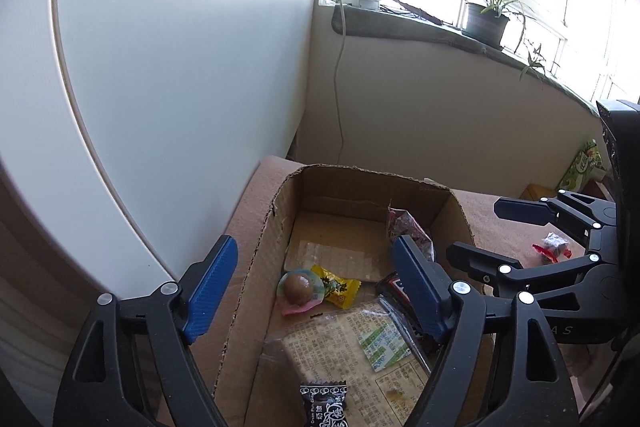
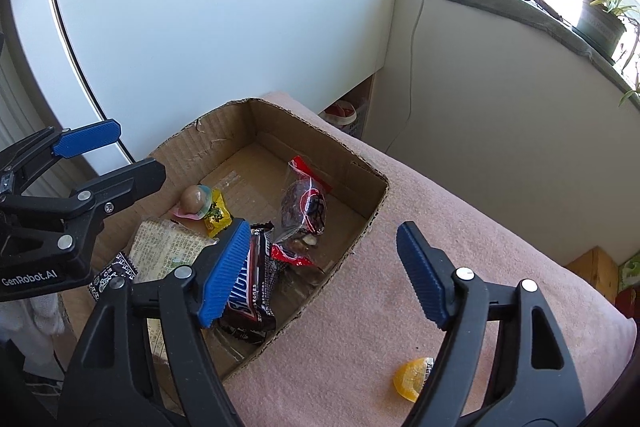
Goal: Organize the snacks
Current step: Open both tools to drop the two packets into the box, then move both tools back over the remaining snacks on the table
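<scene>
Cardboard box (image 2: 362, 163) open-topped, on pink cloth (image 2: 460, 227). Inside: chocolate bar (image 2: 250, 291), clear bag of dark snacks (image 2: 302, 205), yellow candy (image 2: 216, 215), round brown sweet (image 2: 194, 198), flat cracker pack (image 2: 168, 247), black-and-white candy (image 2: 110, 275). Outside box on cloth: orange jelly cup (image 2: 412, 379), small red wrapped snack (image 1: 554, 247). Left gripper (image 1: 316, 291) tilted down over box, jaws wide apart, empty. Right gripper (image 2: 320, 275) tilted down straddling box's right wall, jaws wide apart, empty.
</scene>
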Available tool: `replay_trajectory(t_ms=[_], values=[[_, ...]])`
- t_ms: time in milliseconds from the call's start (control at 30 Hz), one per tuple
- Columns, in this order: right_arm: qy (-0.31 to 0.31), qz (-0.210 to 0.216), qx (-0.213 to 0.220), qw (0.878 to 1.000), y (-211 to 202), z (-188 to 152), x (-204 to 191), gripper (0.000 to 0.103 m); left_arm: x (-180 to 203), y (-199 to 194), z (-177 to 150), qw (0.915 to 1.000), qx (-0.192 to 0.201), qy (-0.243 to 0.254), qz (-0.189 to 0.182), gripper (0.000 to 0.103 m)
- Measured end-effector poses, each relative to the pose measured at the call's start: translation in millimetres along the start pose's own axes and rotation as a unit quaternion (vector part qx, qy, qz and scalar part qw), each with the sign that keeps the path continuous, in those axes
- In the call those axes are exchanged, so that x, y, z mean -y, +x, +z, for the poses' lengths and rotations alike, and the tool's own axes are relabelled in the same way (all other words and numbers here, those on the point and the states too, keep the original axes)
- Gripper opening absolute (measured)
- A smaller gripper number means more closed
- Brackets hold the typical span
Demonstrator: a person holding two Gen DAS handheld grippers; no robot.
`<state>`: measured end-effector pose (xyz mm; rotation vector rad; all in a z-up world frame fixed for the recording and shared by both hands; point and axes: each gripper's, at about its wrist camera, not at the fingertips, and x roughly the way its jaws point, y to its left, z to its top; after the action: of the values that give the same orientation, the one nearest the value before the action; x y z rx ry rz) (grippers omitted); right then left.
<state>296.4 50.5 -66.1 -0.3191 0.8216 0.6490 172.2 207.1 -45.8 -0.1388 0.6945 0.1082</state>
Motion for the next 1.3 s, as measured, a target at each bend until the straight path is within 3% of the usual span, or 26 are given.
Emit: replay_trajectory(t_ms=[733,1300], values=[[0.037,-0.002,0.032,0.999,-75,-41,34,0.078,51,-35,-12,0.9991,0.014,0.016,-0.036,0.08],[0.105,-0.042,0.028,0.993,-128,-121,136,0.078,135,-41,-38,0.9927,0.005,0.031,-0.116,0.08]])
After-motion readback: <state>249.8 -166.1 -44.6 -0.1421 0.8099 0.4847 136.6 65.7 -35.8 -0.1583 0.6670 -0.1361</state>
